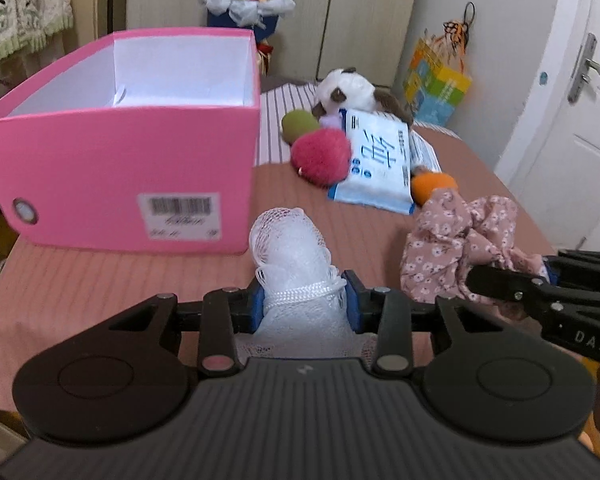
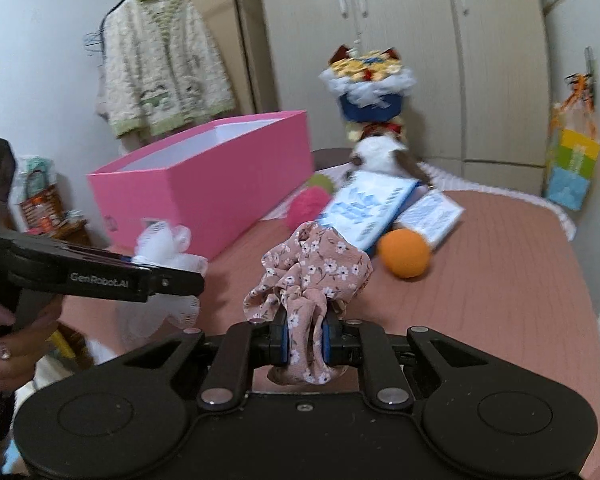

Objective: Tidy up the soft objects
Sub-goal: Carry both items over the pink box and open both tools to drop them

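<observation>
A bunched white mesh net (image 1: 296, 248) is clamped by the left gripper (image 1: 305, 307); a crumpled pink floral fabric (image 2: 312, 268) is clamped by the right gripper (image 2: 305, 338), near the open pink cardboard box (image 1: 140, 168).

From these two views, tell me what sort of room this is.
Most likely a bedroom: a bed with a pink cover, tall wardrobe doors behind it, and a cardigan hanging by the wall.

The box (image 1: 120, 140) stands on the bed (image 1: 100, 280), at the left. Right of it lie two balls (image 1: 322, 156), a packet (image 1: 376, 160) and a plush (image 1: 352, 90) behind them. A third ball (image 2: 405, 253) lies before the packet. The net (image 1: 296, 256) sits in the left gripper (image 1: 304, 302), the cloth (image 2: 312, 276) in the right gripper (image 2: 306, 336), right of the net.
</observation>
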{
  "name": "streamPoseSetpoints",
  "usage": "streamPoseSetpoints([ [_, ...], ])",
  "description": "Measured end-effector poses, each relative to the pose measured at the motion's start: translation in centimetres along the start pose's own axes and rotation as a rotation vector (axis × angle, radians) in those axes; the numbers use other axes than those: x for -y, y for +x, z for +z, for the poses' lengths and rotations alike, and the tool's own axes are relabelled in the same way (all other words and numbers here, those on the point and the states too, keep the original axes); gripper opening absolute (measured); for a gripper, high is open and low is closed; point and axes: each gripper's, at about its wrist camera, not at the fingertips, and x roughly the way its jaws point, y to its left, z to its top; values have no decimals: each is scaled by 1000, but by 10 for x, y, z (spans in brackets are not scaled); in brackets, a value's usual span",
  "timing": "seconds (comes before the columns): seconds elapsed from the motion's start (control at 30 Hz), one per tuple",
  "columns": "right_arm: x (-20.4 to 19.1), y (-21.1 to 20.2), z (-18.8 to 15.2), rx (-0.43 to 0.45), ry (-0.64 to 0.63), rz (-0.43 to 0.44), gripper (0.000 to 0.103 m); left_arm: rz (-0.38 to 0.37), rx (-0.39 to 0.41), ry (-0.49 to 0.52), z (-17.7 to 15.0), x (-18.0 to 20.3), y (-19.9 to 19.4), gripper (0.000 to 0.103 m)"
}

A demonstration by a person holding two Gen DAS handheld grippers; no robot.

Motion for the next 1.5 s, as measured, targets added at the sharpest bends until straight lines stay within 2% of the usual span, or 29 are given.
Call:
streamPoseSetpoints([
  [0.2, -29, 4, 10, -92, -22, 106, 17, -7, -76, 35, -4, -23, -26, 37],
  [0.3, -43, 6, 18, -127, -38, 160, 17, -59, -140, 23, -5, -39, -37, 37],
  [0.47, -70, 13, 35, -200, -46, 270, 17, -86, -165, -6, 3, -63, -64, 37],
  [0.57, -82, 17, 50, -235, -51, 320, 17, -132, -201, -19, 16, -71, -75, 37],
  [0.83, -103, 27, 103, -254, -120, 399, 18, -88, -150, 62, 59, -76, -96, 37],
  [1.17, -99, 58, 160, -228, -197, 392, 19, -72, -99, 71, 120, -91, -73, 37],
  [1.4, -84, 100, 205, -187, -255, 375, 19, -47, -74, 60, 172, -102, -29, 37],
  [1.5, -75, 129, 221, -195, -275, 361, 20, -27, -72, 39, 194, -108, -5, 37],
])
